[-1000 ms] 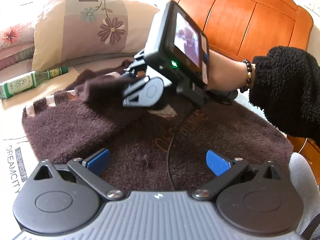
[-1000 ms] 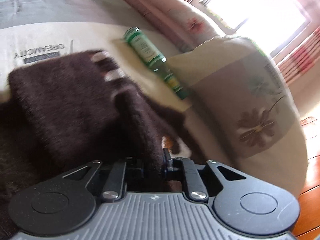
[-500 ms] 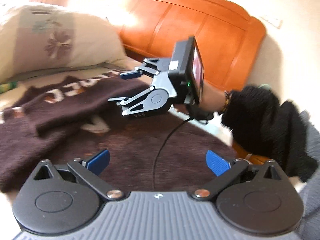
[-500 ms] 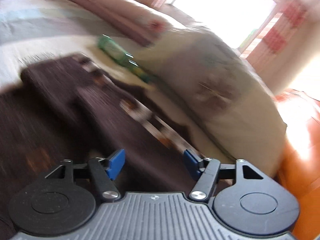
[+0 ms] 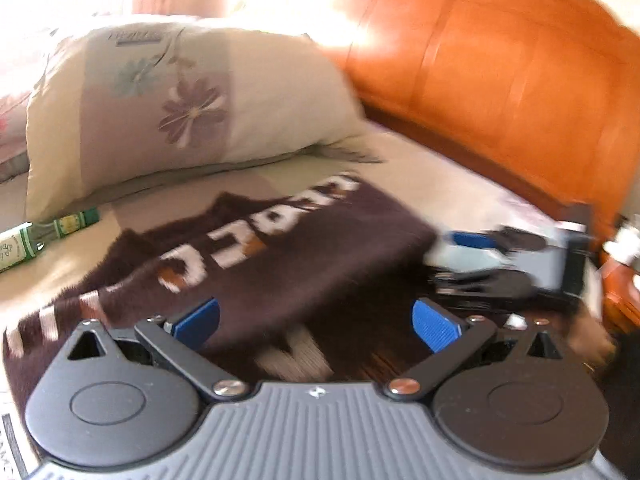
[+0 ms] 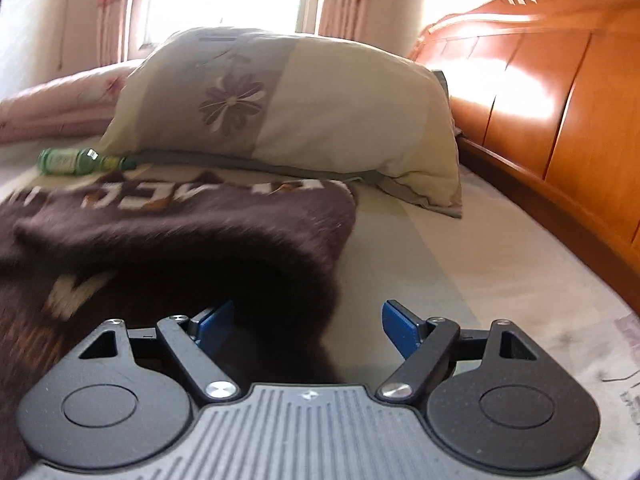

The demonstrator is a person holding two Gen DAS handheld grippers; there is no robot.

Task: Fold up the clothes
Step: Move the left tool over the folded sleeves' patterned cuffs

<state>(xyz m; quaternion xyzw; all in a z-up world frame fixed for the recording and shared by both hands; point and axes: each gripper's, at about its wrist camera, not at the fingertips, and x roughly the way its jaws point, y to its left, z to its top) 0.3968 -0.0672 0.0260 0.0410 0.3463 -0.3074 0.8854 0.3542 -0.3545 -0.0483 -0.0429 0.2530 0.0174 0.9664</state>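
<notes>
Your left gripper [image 5: 316, 326] has its jaws spread wide, nothing pinched, hovering over the fuzzy dark-brown sweater with white lettering [image 5: 280, 264]. Your right gripper [image 6: 306, 326] has just been opening its jaws; they're apart, gripping nothing, with a sweater fold bulging by the left pad. Sweater lies folded over on the pale bedsheet [image 6: 460, 248], near the floral cream pillow [image 6: 304, 108] and green glass bottle [image 6: 76, 160].

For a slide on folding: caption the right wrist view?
Open right gripper at the edge of a folded brown sweater on the bed, pillow and green bottle behind.
</notes>
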